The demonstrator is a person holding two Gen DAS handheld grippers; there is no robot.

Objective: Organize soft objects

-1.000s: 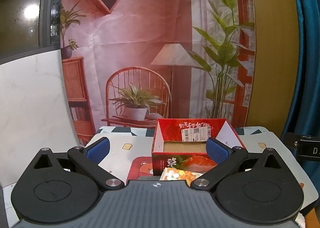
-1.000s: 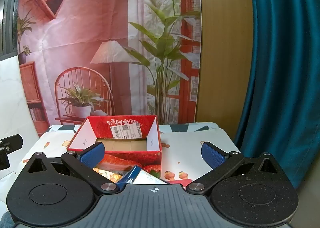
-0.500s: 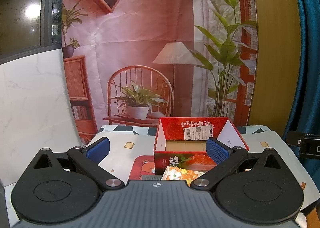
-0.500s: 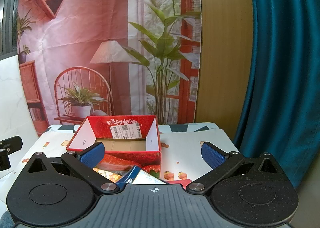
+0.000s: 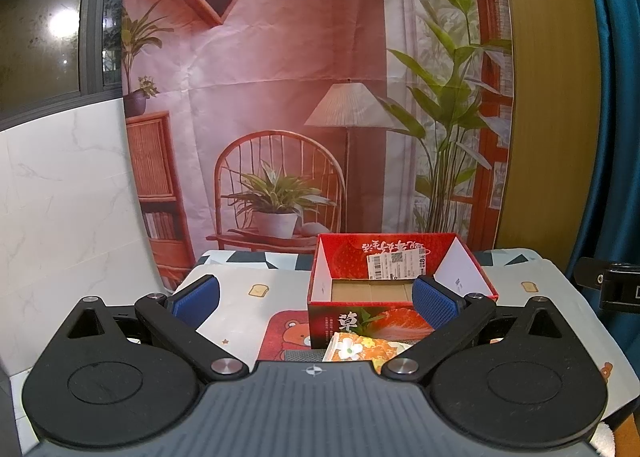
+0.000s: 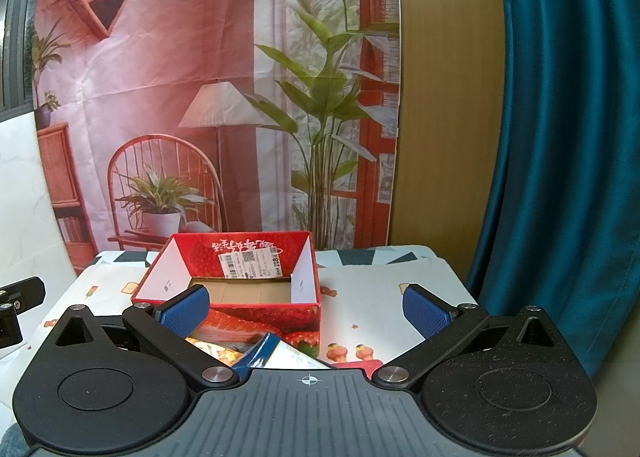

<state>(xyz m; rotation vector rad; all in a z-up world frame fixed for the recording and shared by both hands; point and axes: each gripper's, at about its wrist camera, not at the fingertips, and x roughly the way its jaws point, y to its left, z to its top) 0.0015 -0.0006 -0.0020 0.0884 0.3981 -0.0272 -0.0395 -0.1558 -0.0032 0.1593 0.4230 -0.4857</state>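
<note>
A red strawberry-print cardboard box (image 5: 396,257) stands open on the table; its brown floor shows nothing inside. It also shows in the right wrist view (image 6: 248,257). An orange flowered soft pack (image 5: 360,347) lies in front of the box, partly hidden by my left gripper body. A blue and white pack (image 6: 280,355) lies beside the flowered pack (image 6: 208,349) in the right wrist view. My left gripper (image 5: 316,299) is open and empty, short of the box. My right gripper (image 6: 306,311) is open and empty, right of the box.
The table has a white cloth (image 6: 380,277) with small cartoon prints and a red bear mat (image 5: 286,331). A printed room backdrop (image 5: 280,97) hangs behind it. A teal curtain (image 6: 560,137) hangs at the right. The other gripper's black body (image 5: 612,289) shows at the right edge.
The left wrist view has shifted slightly, so the box sits a little farther right and higher. The right gripper has hardly moved. Both stay open.
</note>
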